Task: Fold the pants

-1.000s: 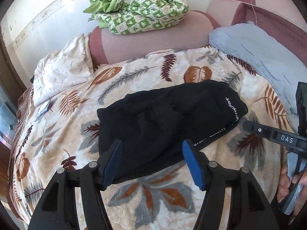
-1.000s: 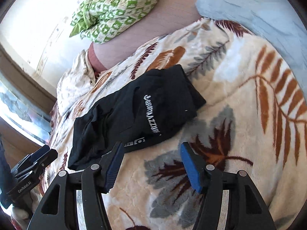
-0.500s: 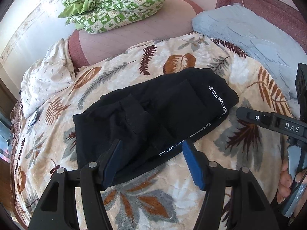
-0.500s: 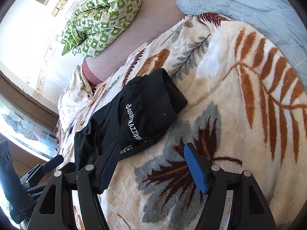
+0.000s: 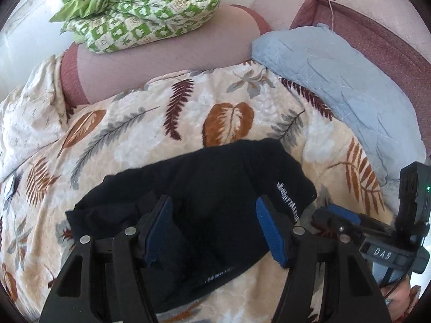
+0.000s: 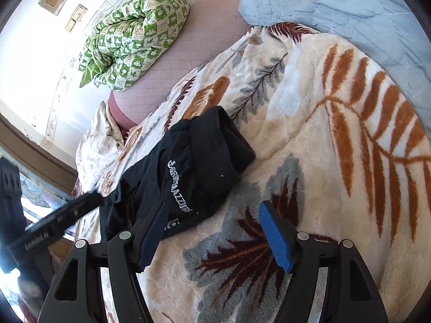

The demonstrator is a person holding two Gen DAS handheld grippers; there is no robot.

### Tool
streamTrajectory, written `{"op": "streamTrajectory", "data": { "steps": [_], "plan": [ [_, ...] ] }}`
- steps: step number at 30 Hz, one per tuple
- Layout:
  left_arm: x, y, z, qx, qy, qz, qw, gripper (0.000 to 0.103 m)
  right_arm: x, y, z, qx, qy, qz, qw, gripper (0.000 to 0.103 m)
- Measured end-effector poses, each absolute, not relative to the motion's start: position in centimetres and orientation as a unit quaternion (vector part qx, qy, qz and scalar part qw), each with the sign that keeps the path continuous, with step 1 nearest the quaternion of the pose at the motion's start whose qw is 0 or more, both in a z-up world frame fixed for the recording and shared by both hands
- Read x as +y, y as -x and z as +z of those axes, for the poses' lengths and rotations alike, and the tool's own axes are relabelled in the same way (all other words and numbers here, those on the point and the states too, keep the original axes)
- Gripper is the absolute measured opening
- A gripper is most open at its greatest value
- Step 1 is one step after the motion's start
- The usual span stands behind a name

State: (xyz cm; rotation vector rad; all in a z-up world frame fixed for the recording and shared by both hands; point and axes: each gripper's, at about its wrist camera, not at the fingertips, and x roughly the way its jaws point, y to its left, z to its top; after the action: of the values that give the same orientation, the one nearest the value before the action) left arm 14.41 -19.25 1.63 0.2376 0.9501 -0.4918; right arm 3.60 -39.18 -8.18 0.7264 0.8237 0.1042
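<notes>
The black pants [image 5: 215, 177] lie folded into a compact bundle on the leaf-patterned blanket [image 5: 140, 134], with white lettering near their right end. My left gripper [image 5: 214, 200] hangs over the middle of the bundle, jaws open, the blue pads [image 5: 265, 226] apart from the cloth. In the right wrist view the pants [image 6: 188, 167] lie ahead and to the left. My right gripper [image 6: 212, 207] is open over bare blanket [image 6: 309, 148] by the lettered end, its left finger just over the hem. Each gripper shows in the other's view: right gripper [image 5: 331, 212], left gripper [image 6: 91, 199].
A green-and-white checked quilt [image 5: 140, 8] is bunched on the pink mattress [image 5: 167, 67] at the far side. A pale blue quilted pillow [image 5: 336, 80] lies at the right. A hand [image 5: 404, 298] holds the right gripper. A window and a wooden frame [image 6: 40, 148] are on the left.
My left gripper has come forward over the pants, so its jaws now straddle the bundle's middle. The right gripper's jaws stand a little wider, and it has hardly shifted.
</notes>
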Motion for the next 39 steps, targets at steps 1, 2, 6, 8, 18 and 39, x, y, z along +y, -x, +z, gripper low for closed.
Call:
{"op": "streamTrajectory", "data": {
  "steps": [1, 2, 6, 8, 18, 39],
  "plan": [
    [-19.9, -15.3, 1.7, 0.452, -0.115, -0.244, 0.85, 0.064, -39.2, -3.9, -8.0, 0.392, -0.336, 0.047, 0.855, 0.075],
    [-20.6, -16.2, 1.7, 0.453, -0.117, -0.254, 0.846, 0.064, -39.3, -4.2, -7.8, 0.392, -0.329, 0.045, 0.858, 0.075],
    [-23.4, -19.7, 0.8, 0.463, -0.13, -0.281, 0.831, 0.064, -40.3, -6.0, -7.7, 0.395, -0.325, 0.046, 0.858, 0.075],
    [-24.4, -21.3, 0.0, 0.484, -0.115, -0.295, 0.816, 0.064, -40.7, -7.1, -8.0, 0.397, -0.333, 0.053, 0.854, 0.075],
    [-28.2, -25.8, -4.9, 0.538, -0.09, -0.32, 0.775, 0.064, -41.7, -8.6, -11.1, 0.396, -0.389, 0.062, 0.829, 0.077],
    [-31.5, -23.9, -6.9, 0.53, -0.201, -0.401, 0.72, 0.024, -40.7, -9.2, -10.8, 0.383, -0.369, 0.079, 0.843, 0.082]
  ]
}}
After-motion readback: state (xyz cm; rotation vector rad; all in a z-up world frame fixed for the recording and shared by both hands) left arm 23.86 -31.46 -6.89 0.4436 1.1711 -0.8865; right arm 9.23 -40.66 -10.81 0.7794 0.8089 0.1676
